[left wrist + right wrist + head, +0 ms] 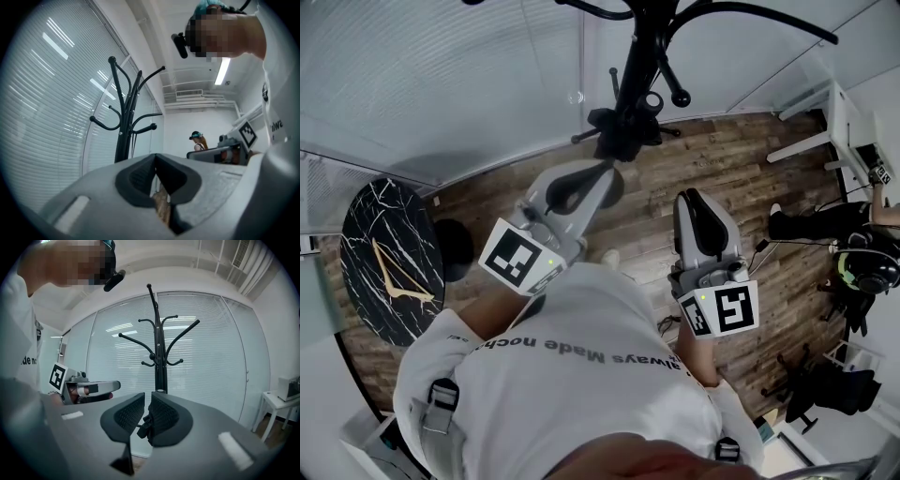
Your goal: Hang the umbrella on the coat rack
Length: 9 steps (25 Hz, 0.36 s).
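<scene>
The black coat rack (637, 56) stands in front of me, its curved arms also showing in the left gripper view (124, 122) and the right gripper view (159, 343). A dark bundle (626, 127) sits low against its pole; it looks like the umbrella, and a black piece of it (143, 425) shows through the gap under the right jaws. My left gripper (602, 173) (155, 159) points at the rack, shut with nothing in it. My right gripper (692, 199) (146, 397) is beside it, also shut with nothing between the pads. Both stay short of the rack.
A glass wall with blinds (441, 84) runs behind the rack. A round black marble table (389, 258) stands at the left. A white desk (834, 131) and a seated person (862, 262) are at the right. The floor is wood planks (741, 169).
</scene>
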Tool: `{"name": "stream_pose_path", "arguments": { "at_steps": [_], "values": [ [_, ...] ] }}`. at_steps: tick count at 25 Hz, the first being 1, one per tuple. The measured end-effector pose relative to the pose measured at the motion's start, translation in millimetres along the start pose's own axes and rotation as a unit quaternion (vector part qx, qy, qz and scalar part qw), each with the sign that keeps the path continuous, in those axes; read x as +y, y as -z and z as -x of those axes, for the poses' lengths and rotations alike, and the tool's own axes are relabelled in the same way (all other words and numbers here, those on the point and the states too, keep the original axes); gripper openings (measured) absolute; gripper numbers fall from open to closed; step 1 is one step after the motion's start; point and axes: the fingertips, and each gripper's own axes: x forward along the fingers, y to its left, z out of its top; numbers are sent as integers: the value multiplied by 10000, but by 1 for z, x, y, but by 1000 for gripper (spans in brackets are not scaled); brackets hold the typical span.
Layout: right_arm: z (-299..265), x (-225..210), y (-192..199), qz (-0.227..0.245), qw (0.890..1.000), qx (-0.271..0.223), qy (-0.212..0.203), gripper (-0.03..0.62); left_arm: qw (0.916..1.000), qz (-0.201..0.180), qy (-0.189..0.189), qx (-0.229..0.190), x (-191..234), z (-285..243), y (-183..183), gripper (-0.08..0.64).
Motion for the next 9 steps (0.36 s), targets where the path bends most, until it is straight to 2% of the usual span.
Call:
{"name": "stream_pose_path", "arguments": {
  "at_steps": [9],
  "values": [
    [-8,1,1,-6,10000,46,-12,44,10000,19,53,-17,5,-1,-3,5]
  ]
}}
